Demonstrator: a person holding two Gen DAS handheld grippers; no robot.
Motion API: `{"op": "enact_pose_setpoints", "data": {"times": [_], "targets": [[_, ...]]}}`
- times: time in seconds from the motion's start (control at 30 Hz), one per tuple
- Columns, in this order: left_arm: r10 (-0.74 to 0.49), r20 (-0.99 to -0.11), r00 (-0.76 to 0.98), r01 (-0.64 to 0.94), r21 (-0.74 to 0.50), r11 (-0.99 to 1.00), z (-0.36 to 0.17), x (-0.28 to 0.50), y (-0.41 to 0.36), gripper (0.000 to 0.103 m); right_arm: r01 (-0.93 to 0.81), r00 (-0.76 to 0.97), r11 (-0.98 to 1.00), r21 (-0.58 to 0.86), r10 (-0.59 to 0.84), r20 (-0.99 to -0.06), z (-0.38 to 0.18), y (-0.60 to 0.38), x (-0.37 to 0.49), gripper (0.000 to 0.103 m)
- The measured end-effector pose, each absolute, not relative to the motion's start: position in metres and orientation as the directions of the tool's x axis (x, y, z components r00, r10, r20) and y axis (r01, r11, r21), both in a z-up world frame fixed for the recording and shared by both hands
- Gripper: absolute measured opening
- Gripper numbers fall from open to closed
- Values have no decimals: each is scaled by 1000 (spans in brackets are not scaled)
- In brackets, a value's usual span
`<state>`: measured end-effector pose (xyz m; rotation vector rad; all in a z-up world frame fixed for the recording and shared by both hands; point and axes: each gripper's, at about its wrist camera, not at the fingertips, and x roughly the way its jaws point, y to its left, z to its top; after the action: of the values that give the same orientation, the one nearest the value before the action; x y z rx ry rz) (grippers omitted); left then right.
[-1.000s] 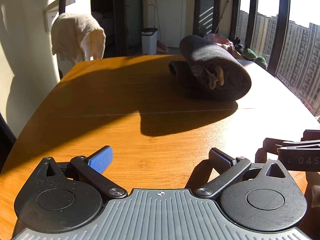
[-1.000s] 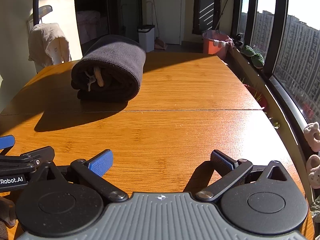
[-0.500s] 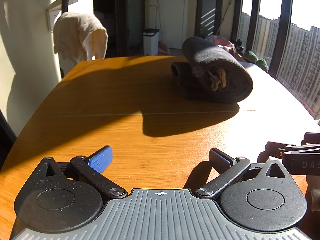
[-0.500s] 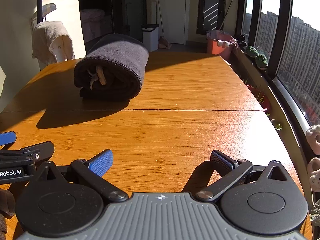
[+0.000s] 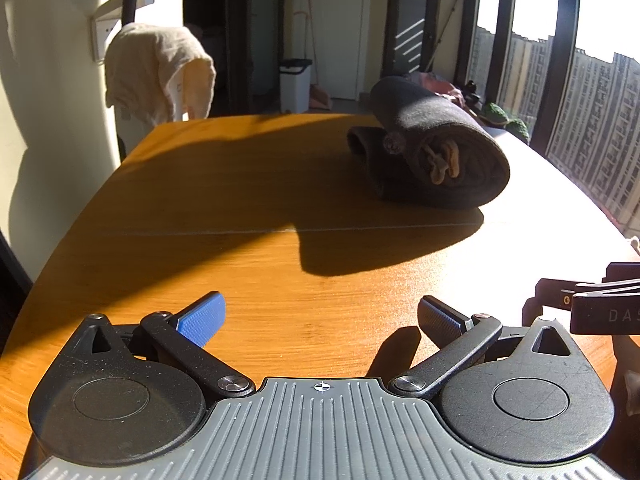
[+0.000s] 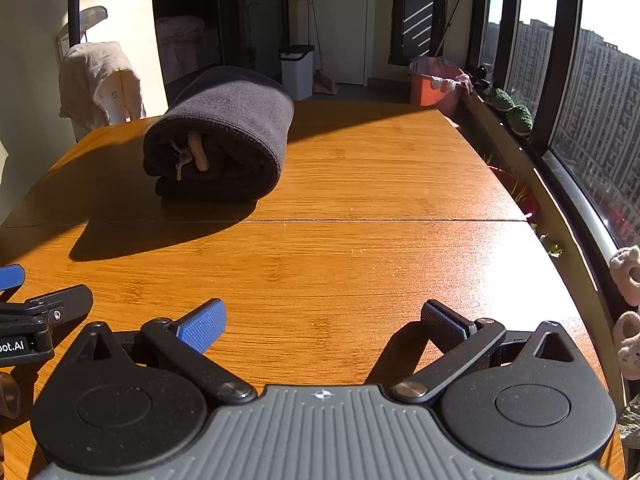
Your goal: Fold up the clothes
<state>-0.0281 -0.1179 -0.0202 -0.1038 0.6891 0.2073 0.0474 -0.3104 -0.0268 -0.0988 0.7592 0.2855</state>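
Seemingly level, both gaping: left gripper (image 5: 320, 320), right gripper (image 6: 322, 322), near edge.

Bare table (image 6: 360, 240) ahead of both tools; only rolled garment (image 6: 218, 136) beyond.

Each handheld unit, the left gripper (image 5: 320, 322) and the right gripper (image 6: 323, 322), is built from a ribbed grey housing, two black round pivot discs, black link arms fastened with silver screws, and blue textured finger pads (image 5: 201, 319).
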Motion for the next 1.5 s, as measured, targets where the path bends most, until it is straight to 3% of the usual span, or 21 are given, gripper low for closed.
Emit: {"op": "enact_pose_setpoints", "data": {"times": [0.5,0.93,1.2,1.5], "targets": [[207,-652,730,-269,5,963,-21,-24,-117,103,-396,660,918,13,295,-691,-26,-296,52,103],[217,-654,725,-280,8,960,-20,-21,-117,103,-373,670,928,26,288,-684,-26,-290,50,103],[207,-662,720,-268,10,963,-19,-16,-117,103,-389,659,913,123,369,-655,-23,-307,56,103],[195,-663,723,-262,-1,965,-19,-7,-116,103,-336,684,933,128,335,-648,-22,-317,78,103]]}}
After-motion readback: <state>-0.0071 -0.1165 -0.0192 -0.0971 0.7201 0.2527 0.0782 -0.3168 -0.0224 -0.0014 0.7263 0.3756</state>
